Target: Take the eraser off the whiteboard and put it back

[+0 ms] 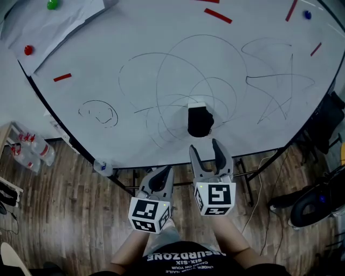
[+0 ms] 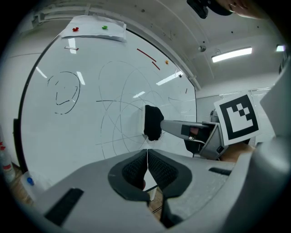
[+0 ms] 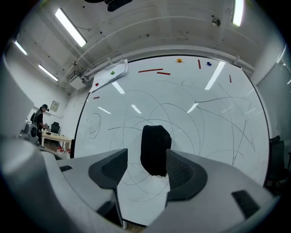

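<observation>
A black eraser (image 1: 199, 120) sticks to the whiteboard (image 1: 135, 97) among thin scribbled lines; it also shows in the right gripper view as the eraser (image 3: 155, 149) and in the left gripper view as the eraser (image 2: 152, 123). My right gripper (image 1: 205, 148) is open, its jaws pointing at the eraser a short way in front of it, with nothing between them. My left gripper (image 1: 160, 175) hangs lower and to the left, away from the board, its jaws shut with nothing in them.
Red magnetic strips (image 1: 218, 15), a red magnet (image 1: 28, 50), a green magnet (image 1: 52, 4) and a sheet of paper (image 1: 48, 21) are on the board. Plastic bottles (image 1: 33, 148) stand at the left on the wood floor. A black chair base (image 1: 312, 207) is at the right.
</observation>
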`<control>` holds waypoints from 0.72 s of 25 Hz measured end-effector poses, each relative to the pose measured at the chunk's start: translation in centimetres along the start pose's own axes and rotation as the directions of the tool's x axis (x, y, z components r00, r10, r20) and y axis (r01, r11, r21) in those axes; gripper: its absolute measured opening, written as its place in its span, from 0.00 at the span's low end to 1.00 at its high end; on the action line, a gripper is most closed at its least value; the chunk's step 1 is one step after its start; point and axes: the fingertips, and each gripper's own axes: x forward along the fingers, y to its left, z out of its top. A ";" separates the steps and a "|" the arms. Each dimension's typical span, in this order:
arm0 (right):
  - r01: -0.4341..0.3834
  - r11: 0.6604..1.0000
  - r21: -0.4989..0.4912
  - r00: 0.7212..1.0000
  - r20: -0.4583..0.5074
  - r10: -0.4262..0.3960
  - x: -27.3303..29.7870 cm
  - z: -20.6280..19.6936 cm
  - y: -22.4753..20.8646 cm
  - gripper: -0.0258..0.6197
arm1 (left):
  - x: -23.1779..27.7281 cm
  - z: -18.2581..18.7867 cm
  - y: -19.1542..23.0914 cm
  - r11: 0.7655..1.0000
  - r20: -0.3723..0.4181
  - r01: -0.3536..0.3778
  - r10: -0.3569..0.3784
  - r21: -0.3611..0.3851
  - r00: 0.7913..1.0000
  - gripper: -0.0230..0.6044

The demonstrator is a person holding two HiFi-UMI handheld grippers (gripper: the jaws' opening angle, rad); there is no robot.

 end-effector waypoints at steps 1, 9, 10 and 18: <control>-0.001 1.000 0.001 1.000 -0.005 0.001 -0.3 -0.1 0.1 0.44 | -0.1 0.0 -0.1 1.000 0.001 0.000 0.000 0.001 1.000 0.05; -0.040 0.999 0.023 0.999 -0.036 0.041 -3.0 -1.1 1.2 0.29 | -1.2 0.3 -1.3 1.000 0.015 0.005 -0.005 0.009 1.000 0.05; -0.044 0.999 0.021 0.998 -0.043 0.045 -3.4 -1.3 1.4 0.25 | -1.4 0.3 -1.5 1.000 0.016 0.006 -0.006 0.010 1.000 0.05; -0.086 0.996 0.023 0.994 -0.066 0.088 -6.2 -2.1 3.1 0.04 | -2.7 0.0 -2.6 1.000 0.017 0.008 -0.008 0.020 1.000 0.05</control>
